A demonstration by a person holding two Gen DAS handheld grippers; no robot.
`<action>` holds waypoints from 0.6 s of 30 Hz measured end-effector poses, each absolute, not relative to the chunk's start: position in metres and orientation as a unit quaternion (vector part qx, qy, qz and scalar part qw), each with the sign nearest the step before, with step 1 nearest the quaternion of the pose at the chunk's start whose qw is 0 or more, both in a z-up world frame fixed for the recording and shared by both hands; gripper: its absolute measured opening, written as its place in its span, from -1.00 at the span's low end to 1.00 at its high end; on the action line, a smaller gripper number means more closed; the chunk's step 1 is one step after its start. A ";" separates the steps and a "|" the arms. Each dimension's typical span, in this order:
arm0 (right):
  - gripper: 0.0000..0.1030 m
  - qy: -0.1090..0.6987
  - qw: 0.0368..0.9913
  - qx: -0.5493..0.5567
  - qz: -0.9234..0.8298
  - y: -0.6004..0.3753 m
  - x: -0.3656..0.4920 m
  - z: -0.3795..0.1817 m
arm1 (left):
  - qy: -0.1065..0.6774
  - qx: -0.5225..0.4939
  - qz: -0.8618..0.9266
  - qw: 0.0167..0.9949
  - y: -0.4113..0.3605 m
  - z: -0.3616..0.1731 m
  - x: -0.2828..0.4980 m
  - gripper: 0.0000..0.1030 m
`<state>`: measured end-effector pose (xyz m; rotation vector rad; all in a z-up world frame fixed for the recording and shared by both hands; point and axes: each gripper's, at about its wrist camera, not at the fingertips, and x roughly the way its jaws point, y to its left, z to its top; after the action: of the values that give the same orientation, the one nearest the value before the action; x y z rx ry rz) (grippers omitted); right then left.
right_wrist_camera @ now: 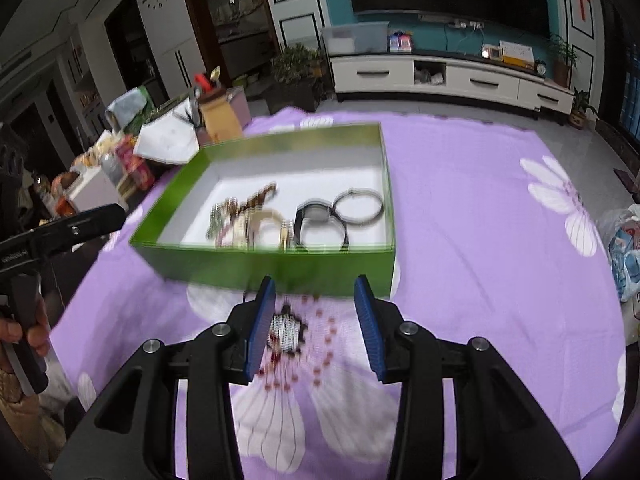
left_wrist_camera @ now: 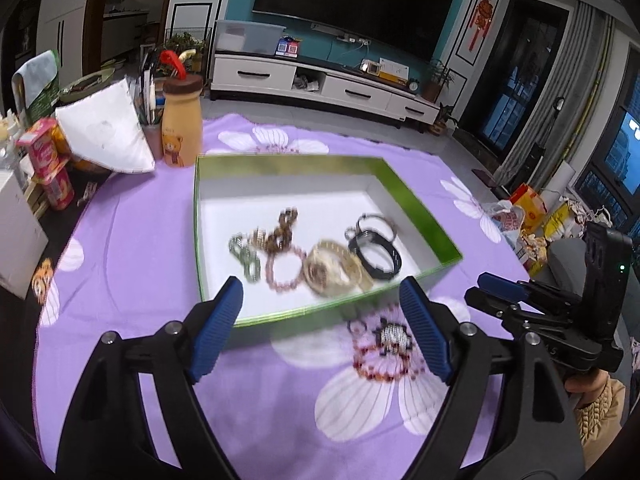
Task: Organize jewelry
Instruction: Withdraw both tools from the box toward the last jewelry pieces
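On the purple flowered cloth [left_wrist_camera: 140,216], just in front of the green box [left_wrist_camera: 420,208], lies a red bead necklace [left_wrist_camera: 384,354] with a sparkly pendant [right_wrist_camera: 285,333], not yet put away. Inside the box sit a pink bead bracelet [left_wrist_camera: 284,270], a gold watch [left_wrist_camera: 332,268], a black band [left_wrist_camera: 378,258], a thin metal bangle [right_wrist_camera: 358,208] and some green and brown bead pieces, close together and partly overlapping.

Both tools are empty. The left gripper [left_wrist_camera: 320,328] is spread wide above the near box edge. The right gripper [right_wrist_camera: 316,326] is also wide, with the pendant just beside its left pad [right_wrist_camera: 262,330] and the beads trailing between the pads.

My guess is the necklace goes into the box next. Risks as I see them: a loose strand can slip out of smooth pads if only a few beads are pinched; the dangling part may catch on the box wall going over it; dropped onto the pile, it could tangle with the bracelets. The picture is blurred, so the aim may be off too.

Readable writing is scarce. The tan bottle [left_wrist_camera: 181,128] carries a bear drawing, the pink cartons [left_wrist_camera: 42,148] have print too small to read, and the right tool shows marks I cannot make out
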<state>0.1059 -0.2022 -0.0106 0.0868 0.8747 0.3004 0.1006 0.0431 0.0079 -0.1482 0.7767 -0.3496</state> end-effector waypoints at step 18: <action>-0.47 0.478 0.864 -0.011 0.160 -0.144 0.102 -0.074 | 0.442 -0.080 -0.148 0.881 0.046 -0.060 0.070 0.62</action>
<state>0.1025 -0.1439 -0.0744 -0.0227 1.0010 0.3352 0.0700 0.0457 -0.0597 -0.1674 0.9215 -0.3092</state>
